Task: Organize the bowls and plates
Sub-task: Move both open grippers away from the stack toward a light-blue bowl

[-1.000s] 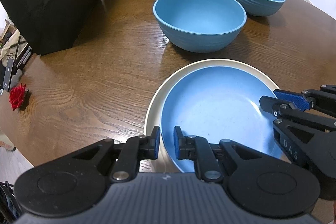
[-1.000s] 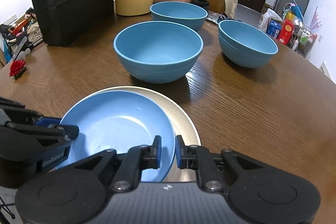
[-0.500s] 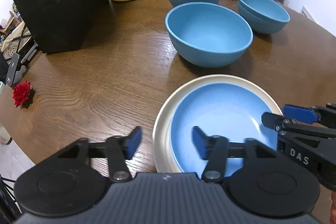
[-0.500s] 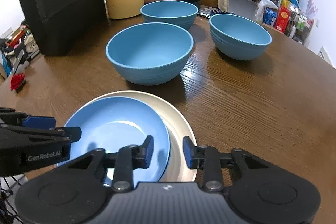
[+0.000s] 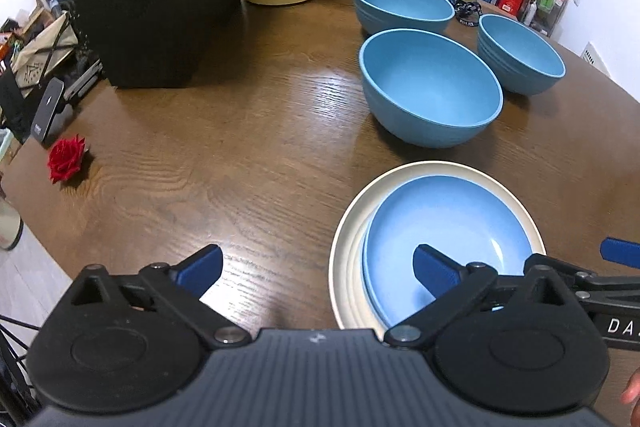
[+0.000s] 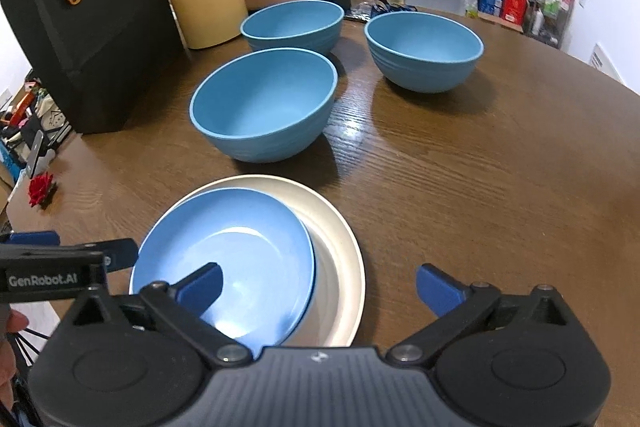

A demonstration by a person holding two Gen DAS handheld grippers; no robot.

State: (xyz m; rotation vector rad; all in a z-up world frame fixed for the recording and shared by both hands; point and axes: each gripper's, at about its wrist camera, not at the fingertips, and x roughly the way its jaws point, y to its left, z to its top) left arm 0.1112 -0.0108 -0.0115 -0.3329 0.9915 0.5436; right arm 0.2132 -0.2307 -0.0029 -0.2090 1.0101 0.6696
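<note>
Plates sit stacked on the wooden table (image 6: 500, 163), the blue plate (image 6: 240, 251) nested in the cream plate (image 6: 340, 247), while the left gripper (image 5: 316, 267) and right gripper (image 6: 318, 285), jaws just spread wide, hover empty above its opposite rims.

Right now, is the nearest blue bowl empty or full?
Empty: the nearest blue bowl stands upright on the table, its bare blue inside showing.

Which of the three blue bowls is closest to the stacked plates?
The biggest blue bowl, standing right behind the cream plate; the other two bowls sit farther back.
</note>
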